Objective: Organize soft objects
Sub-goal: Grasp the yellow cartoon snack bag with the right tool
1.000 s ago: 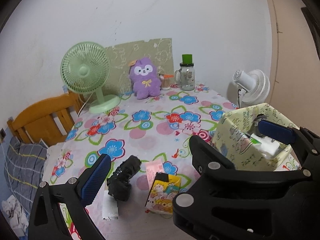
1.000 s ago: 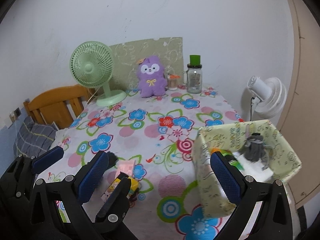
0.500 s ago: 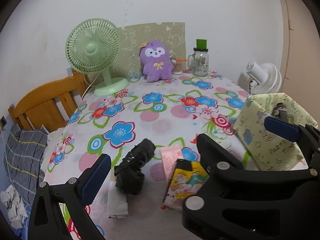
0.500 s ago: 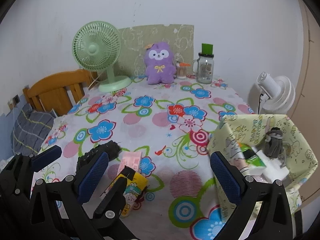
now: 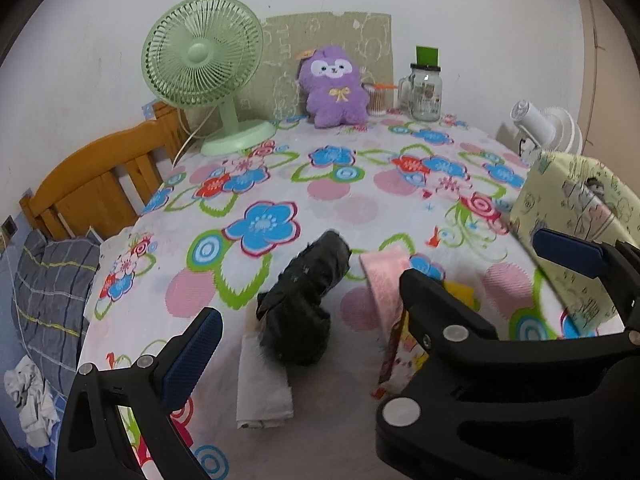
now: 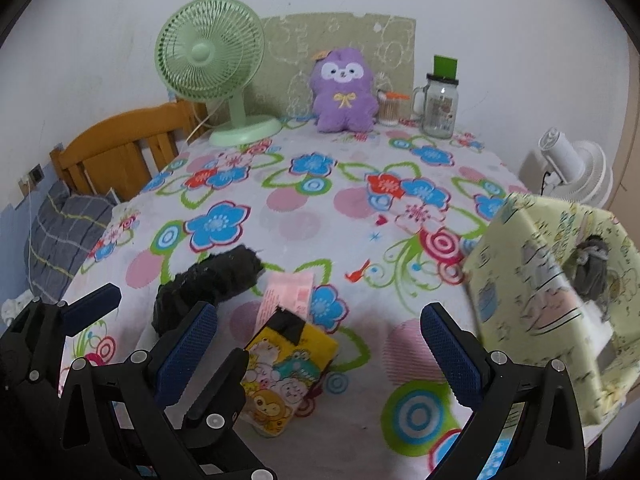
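A black fuzzy soft object (image 5: 304,300) lies on the floral tablecloth (image 5: 340,200), just ahead of my open, empty left gripper (image 5: 372,300). It also shows in the right wrist view (image 6: 208,284). A folded white cloth (image 5: 262,386) lies under its near end. A pink packet (image 5: 384,280) and a yellow cartoon pack (image 6: 288,372) lie to its right. My right gripper (image 6: 320,344) is open and empty above the yellow pack. A yellow-green fabric box (image 6: 560,304) at the right holds a grey soft toy (image 6: 592,272). A purple plush (image 6: 346,92) sits at the back.
A green desk fan (image 6: 216,68), a glass jar with a green lid (image 6: 440,100) and a cup of swabs (image 6: 390,108) stand along the back wall. A white fan (image 6: 576,168) is beyond the right edge. A wooden chair (image 6: 128,144) and a grey cushion (image 6: 64,232) are at the left.
Both grippers have moved forward and lower toward the table. The black object, packets and box now look nearer and larger. Nothing was taken hold of.
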Demonstrator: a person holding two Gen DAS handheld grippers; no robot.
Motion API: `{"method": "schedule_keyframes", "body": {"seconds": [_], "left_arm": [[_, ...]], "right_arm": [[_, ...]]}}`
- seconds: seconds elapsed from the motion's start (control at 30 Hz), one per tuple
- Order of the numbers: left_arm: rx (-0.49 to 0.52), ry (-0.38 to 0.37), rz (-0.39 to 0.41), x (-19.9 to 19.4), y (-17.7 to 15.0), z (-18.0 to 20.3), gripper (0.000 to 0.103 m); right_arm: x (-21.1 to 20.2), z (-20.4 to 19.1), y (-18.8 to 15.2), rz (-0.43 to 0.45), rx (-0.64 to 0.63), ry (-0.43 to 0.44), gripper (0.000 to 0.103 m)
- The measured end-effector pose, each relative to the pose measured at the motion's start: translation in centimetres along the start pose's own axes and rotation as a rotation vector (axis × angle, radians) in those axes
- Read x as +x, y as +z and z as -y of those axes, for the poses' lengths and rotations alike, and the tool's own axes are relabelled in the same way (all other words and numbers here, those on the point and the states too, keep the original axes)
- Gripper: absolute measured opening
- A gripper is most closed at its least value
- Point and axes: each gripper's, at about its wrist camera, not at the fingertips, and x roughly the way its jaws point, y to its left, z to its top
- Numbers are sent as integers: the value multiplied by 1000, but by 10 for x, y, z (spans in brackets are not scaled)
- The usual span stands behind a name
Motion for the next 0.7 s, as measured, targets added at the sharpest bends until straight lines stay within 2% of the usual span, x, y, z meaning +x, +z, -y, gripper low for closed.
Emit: {"method": "schedule_keyframes", "body": {"seconds": [0.33, 0.53, 0.63, 0.67, 0.7], "left_arm": [[-15, 4, -42, 11, -12, -10, 103], [-25, 1, -72, 18, -17, -14, 103], [-11, -3, -70, 18, -17, -12, 103], [-9, -8, -68, 18, -16, -11, 103], [-13, -8, -66, 18, -16, -12, 103]], "right_arm": [[28, -7, -11, -91, 36, -2, 103], [41, -11, -16, -156, 42, 40, 87], [40, -15, -16, -157, 19, 57, 70], [39, -18, -15, -141, -2, 30, 59], [39, -19, -14, -134, -12, 17, 59]]}}
